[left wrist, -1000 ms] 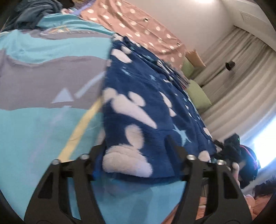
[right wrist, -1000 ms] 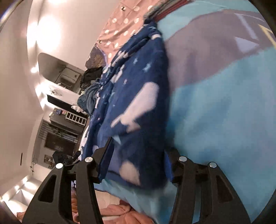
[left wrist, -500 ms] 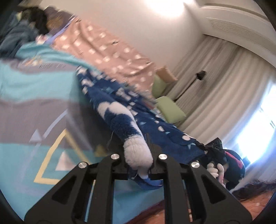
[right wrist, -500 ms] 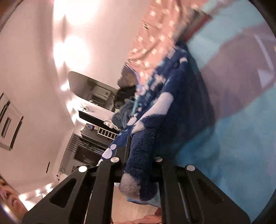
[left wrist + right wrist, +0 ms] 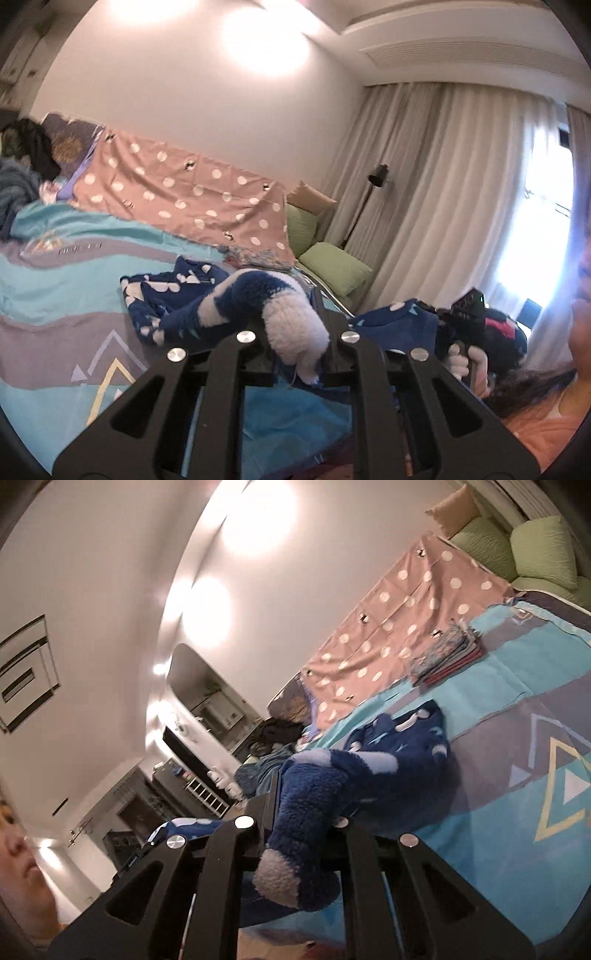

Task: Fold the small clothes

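Observation:
A fluffy dark blue garment with white patches (image 5: pixel 207 306) is lifted by its near edge off the teal and grey bed cover (image 5: pixel 55 295). My left gripper (image 5: pixel 295 343) is shut on one bunched corner, where a white tuft sticks out between the fingers. In the right wrist view my right gripper (image 5: pixel 306 823) is shut on the other corner of the same blue garment (image 5: pixel 391 771). The far part of the garment still rests crumpled on the bed. The right gripper (image 5: pixel 465 325) also shows at the right of the left wrist view, held in a gloved hand.
A pink polka-dot sheet (image 5: pixel 177 199) lies along the far side of the bed. A small stack of folded clothes (image 5: pixel 443 657) sits near it. Green cushions (image 5: pixel 332 266), a floor lamp (image 5: pixel 376 177) and curtains stand beyond. Dark clothes (image 5: pixel 22 170) are piled at the far left.
Both grippers went from open around the garment's edge to shut on it. They then rose and tilted level, pulling the near edge of the garment up off the bed.

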`<move>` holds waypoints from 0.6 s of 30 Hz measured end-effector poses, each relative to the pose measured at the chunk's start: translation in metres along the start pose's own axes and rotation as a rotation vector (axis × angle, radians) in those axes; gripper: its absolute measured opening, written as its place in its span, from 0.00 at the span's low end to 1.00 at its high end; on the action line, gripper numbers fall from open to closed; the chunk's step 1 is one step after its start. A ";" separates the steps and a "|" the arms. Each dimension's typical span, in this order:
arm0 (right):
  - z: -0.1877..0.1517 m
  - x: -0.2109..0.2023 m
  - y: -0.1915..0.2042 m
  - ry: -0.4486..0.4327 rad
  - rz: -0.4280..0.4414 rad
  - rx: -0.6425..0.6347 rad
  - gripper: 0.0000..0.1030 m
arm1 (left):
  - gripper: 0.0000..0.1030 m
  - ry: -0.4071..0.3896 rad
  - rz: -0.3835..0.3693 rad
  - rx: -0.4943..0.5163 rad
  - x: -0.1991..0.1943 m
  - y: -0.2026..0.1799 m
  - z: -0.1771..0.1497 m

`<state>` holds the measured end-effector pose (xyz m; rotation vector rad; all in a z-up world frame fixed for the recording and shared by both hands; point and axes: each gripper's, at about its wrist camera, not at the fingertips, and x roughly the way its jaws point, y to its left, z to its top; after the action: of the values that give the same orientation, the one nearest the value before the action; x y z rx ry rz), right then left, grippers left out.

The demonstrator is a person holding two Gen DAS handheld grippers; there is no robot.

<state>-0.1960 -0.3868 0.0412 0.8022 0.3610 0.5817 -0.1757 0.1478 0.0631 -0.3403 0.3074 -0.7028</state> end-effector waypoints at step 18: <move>0.045 0.096 -0.041 0.048 -0.056 -0.047 0.13 | 0.14 0.040 0.127 -0.085 0.070 0.067 0.023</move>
<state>-0.0837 -0.3760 0.0312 0.7317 0.4116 0.5556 -0.0776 0.1534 0.0458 -0.3843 0.3939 -0.5730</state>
